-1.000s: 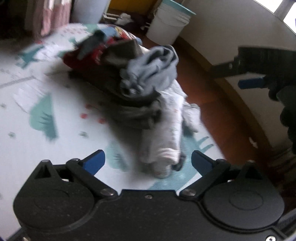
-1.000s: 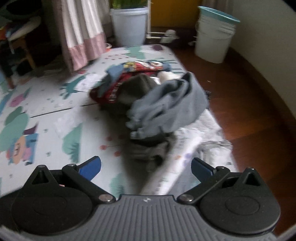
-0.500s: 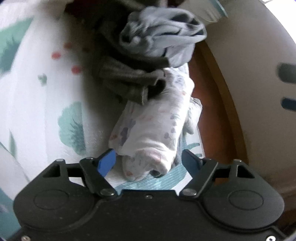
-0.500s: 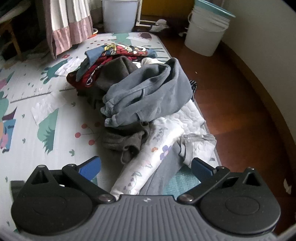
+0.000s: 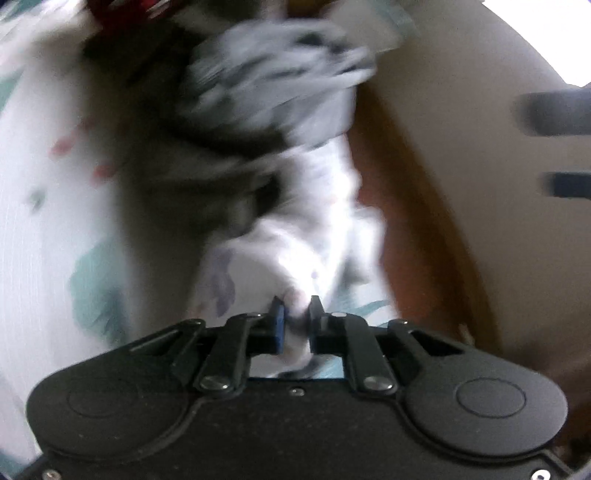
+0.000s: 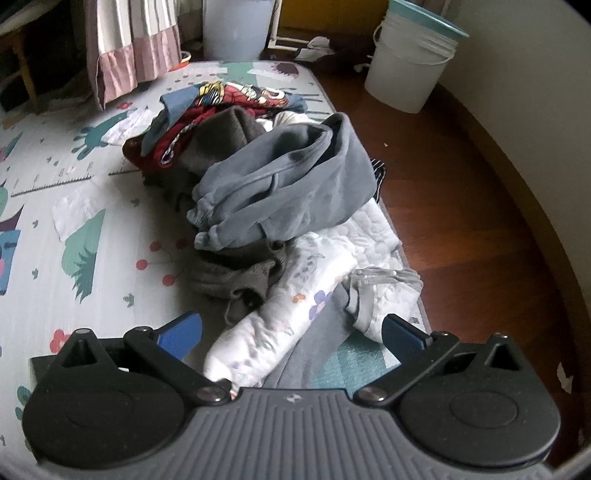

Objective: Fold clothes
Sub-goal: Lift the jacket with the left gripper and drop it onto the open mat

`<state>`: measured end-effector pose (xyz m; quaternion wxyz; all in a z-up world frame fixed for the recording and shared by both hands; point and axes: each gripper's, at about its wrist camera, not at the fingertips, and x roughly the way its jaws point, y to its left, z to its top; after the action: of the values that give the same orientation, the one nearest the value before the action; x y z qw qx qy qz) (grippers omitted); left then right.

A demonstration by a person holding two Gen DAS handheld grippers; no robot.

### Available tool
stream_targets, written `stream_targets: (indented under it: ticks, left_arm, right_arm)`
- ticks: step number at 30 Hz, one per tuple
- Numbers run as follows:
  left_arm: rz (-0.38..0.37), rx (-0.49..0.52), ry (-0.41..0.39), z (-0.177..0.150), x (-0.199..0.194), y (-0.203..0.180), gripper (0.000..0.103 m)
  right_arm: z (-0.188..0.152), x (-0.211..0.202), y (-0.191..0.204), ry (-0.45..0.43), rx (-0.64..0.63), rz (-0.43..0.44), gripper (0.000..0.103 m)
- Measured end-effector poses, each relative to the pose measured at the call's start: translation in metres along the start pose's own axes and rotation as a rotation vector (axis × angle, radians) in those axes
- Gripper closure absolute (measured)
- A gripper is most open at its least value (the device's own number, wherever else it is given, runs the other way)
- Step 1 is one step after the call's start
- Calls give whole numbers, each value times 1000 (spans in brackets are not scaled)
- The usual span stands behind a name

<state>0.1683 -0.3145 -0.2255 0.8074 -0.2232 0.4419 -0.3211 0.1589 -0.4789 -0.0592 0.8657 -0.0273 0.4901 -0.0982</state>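
A pile of clothes lies on the play mat (image 6: pixel 74 206). It holds grey sweatpants (image 6: pixel 288 184), a dark knit piece (image 6: pixel 236 277) and a red and blue printed garment (image 6: pixel 229 99). A white floral garment (image 6: pixel 280 325) stretches from the pile toward me. In the blurred left wrist view my left gripper (image 5: pixel 295 308) is at the near end of that white floral garment (image 5: pixel 295 251). Its jaws are closing, with a fold of white cloth pinched between the pads. My right gripper (image 6: pixel 291 330) hangs open above the same garment, nothing between its fingers.
A white bucket (image 6: pixel 410 62) and a pale bin (image 6: pixel 236 26) stand at the back, with a striped curtain (image 6: pixel 133 48) at the left. Bare wooden floor (image 6: pixel 461 221) runs along the mat's right edge beside a curved wall (image 6: pixel 535 110).
My left gripper has come down to the near end of the white garment and its jaws have gone from wide apart to pinching the cloth. The right gripper dipped slightly toward the pile.
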Motion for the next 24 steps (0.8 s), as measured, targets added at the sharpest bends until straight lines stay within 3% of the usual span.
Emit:
stream_targets:
  ticks: [7,10,14,17,22,24]
  left_arm:
    - [-146,160,-153,52,-74,-47,95]
    - [-157,387,-170,70,-110,-80,95]
    - [-89,623,-206,84,-163,-105,95]
    - [52,755,-206,91,-197,-109,95]
    - [225,933,-164,83,-250,-101,95]
    - [282,1042,-101,65,-268,-94,95]
  right_arm:
    - [10,-20,-41,-75,153,-39,0]
    - [12,-29,-62,-103,237,-44,0]
    - [13,-30,-66,-100,277,-34,0]
    - [14,-29,-56,-90,264,-20,0]
    - [23,-35,-26,-95,243,25,0]
    - [27,-37,-7,-88,205,70,0]
